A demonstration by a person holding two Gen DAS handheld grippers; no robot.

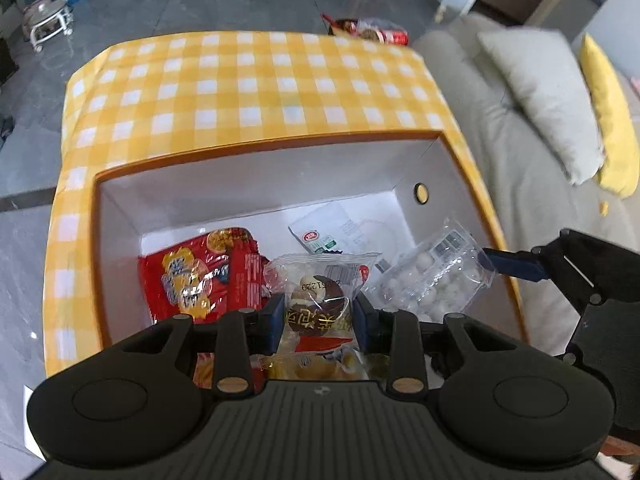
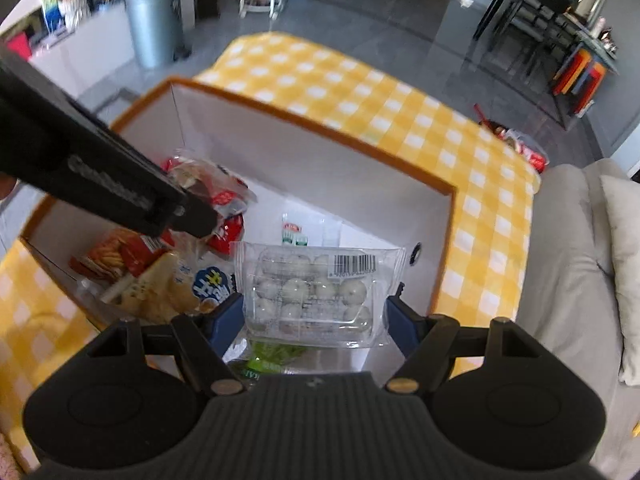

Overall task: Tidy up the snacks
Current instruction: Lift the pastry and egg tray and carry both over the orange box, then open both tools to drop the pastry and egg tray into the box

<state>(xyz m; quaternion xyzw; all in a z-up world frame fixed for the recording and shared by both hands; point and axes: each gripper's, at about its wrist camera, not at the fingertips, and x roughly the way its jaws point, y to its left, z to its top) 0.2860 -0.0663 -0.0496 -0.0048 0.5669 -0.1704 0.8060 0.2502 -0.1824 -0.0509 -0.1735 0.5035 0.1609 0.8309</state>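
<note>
Left gripper: the left gripper (image 1: 319, 316) pointed steeply down over the box, its blue pads pressed narrowly on both sides of a small clear snack packet (image 1: 320, 300) with a brown and white sweet inside.
Right gripper: the right gripper (image 2: 312, 312) stood wide, its blue fingers (image 2: 226, 320) on the two ends of a clear tray of white balls (image 2: 316, 292) with a barcode label, holding it above the box floor.
Box: the white box with an orange rim (image 1: 264, 148) sat on the yellow checked cloth (image 1: 248, 80), its top open.
Inside the box: a red snack bag (image 1: 200, 276) lay at the left in the left wrist view, and a white packet with a green and red label (image 1: 320, 236) lay flat on the floor farther back.
Other snacks: in the right wrist view a cracker pack (image 2: 112, 256) and a yellow bag with blue lettering (image 2: 180, 288) lay at the box's left side.
Beside the table: a grey sofa (image 2: 568, 264) with a pale cushion (image 1: 540, 96).
</note>
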